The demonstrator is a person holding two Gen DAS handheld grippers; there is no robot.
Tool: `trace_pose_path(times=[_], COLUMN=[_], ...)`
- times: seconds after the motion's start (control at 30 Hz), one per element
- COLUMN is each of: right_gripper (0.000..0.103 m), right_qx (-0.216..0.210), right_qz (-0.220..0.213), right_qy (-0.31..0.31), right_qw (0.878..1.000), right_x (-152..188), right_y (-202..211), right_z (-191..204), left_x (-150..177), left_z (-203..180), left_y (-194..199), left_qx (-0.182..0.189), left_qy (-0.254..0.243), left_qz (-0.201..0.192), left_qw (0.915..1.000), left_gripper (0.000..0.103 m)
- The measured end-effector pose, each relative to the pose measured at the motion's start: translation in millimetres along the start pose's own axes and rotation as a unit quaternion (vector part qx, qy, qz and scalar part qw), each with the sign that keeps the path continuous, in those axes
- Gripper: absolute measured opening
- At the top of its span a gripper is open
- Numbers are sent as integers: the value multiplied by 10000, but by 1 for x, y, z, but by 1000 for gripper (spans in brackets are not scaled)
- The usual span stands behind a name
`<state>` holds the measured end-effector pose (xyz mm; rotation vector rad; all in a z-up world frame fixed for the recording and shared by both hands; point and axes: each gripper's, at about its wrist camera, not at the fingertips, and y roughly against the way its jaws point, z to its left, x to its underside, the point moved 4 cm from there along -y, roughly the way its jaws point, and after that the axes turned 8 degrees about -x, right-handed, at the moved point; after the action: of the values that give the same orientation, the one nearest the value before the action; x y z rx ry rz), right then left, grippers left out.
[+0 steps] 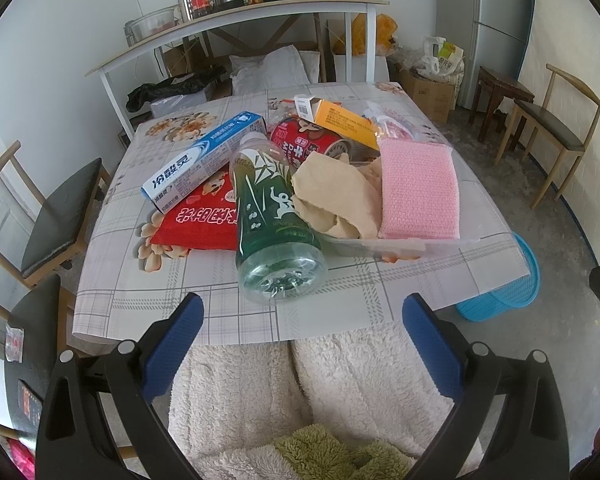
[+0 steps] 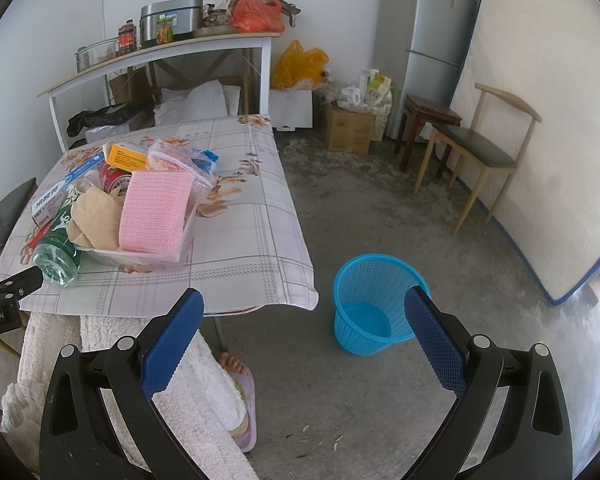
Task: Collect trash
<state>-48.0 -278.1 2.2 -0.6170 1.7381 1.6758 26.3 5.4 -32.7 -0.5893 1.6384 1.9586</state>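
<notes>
A pile of trash lies on the table point(image 1: 340, 288): a green plastic bottle point(image 1: 274, 216) on its side, a toothpaste box point(image 1: 204, 158), a red snack packet point(image 1: 204, 216), a red can point(image 1: 312, 138), an orange box point(image 1: 340, 118), crumpled beige paper point(image 1: 332, 196) and a pink sponge point(image 1: 418, 192) in a clear tray point(image 1: 380, 245). My left gripper point(image 1: 302, 320) is open and empty, just short of the bottle's base. My right gripper point(image 2: 304, 318) is open and empty, above the floor beside the table. A blue mesh bin point(image 2: 374, 304) stands on the floor; it also shows in the left wrist view point(image 1: 508, 288).
Wooden chairs stand to the left point(image 1: 56, 216) and right point(image 2: 476, 152) of the table. A white shelf table point(image 2: 160, 56) with pots and jars is behind. A fridge point(image 2: 424, 36), a mattress point(image 2: 540, 128), boxes and bags line the far wall. The person's legs point(image 1: 308, 392) are under the table edge.
</notes>
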Motion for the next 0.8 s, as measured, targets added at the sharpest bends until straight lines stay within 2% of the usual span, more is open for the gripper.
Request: trace_pose_path(times=[0.3, 0.6, 0.8], right_gripper=[95, 95, 95], right_qx=[-3, -11, -39], right_qz=[-1, 37, 56], right_qy=[1, -16, -85], right_qw=[10000, 10000, 9999], right_x=[0, -2, -14], right_y=[0, -3, -11], right_z=[0, 4, 10], left_x=[0, 11, 10], left_z=[-1, 13, 27], left_y=[0, -7, -8], left_qx=[-8, -6, 116], left_qy=[-2, -10, 12], left_qz=[7, 17, -128], left_qw=[10000, 10000, 9999], left_gripper=[97, 97, 97])
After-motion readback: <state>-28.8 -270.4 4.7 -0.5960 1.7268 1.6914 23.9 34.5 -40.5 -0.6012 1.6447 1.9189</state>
